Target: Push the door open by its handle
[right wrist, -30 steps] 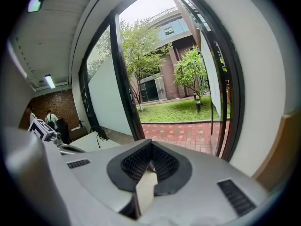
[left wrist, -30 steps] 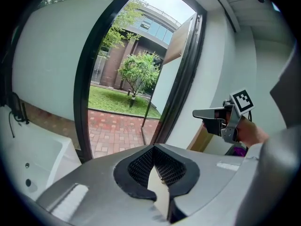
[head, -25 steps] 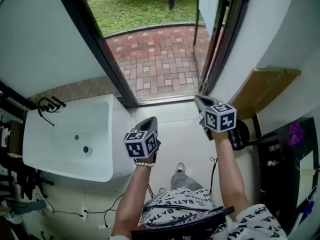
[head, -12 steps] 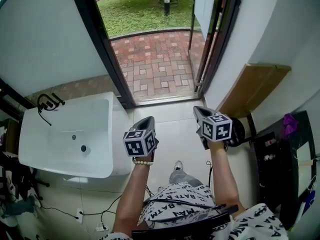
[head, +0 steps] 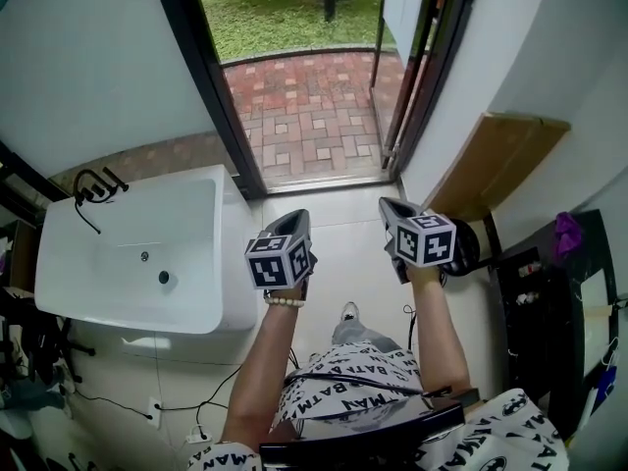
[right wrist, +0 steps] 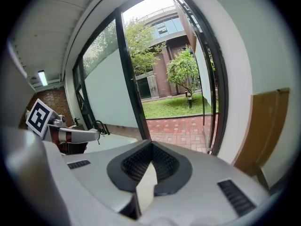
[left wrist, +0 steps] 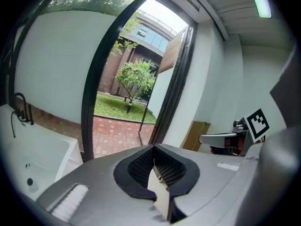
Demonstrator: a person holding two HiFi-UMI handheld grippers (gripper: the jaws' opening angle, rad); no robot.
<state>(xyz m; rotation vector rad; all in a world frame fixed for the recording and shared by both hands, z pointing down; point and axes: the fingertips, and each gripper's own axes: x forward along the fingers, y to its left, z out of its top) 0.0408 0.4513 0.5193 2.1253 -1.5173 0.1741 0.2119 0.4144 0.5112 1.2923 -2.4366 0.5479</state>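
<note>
The door (head: 404, 3) stands swung outward at the right of the black-framed doorway (head: 211, 96), showing as a white leaf with a dark edge. I cannot make out its handle. My left gripper (head: 285, 222) is shut and empty over the pale floor, beside the sink's corner. My right gripper (head: 391, 205) is also shut and empty, a short way inside the threshold below the door's hinge side. In the left gripper view the door (left wrist: 167, 72) is ahead and the right gripper (left wrist: 221, 138) at the right. In the right gripper view the door (right wrist: 210, 79) is edge-on.
A white sink (head: 128, 253) with a black tap (head: 93, 189) fills the left. A wooden board (head: 496, 160) leans on the right wall above a dark shelf (head: 549, 292). Outside lie a red brick path (head: 314, 116) and grass (head: 285, 13). Cables (head: 196, 415) trail by the person's legs.
Both grippers have drawn back a little from the doorway, the right one away from the door's lower edge. Their jaws stay shut.
</note>
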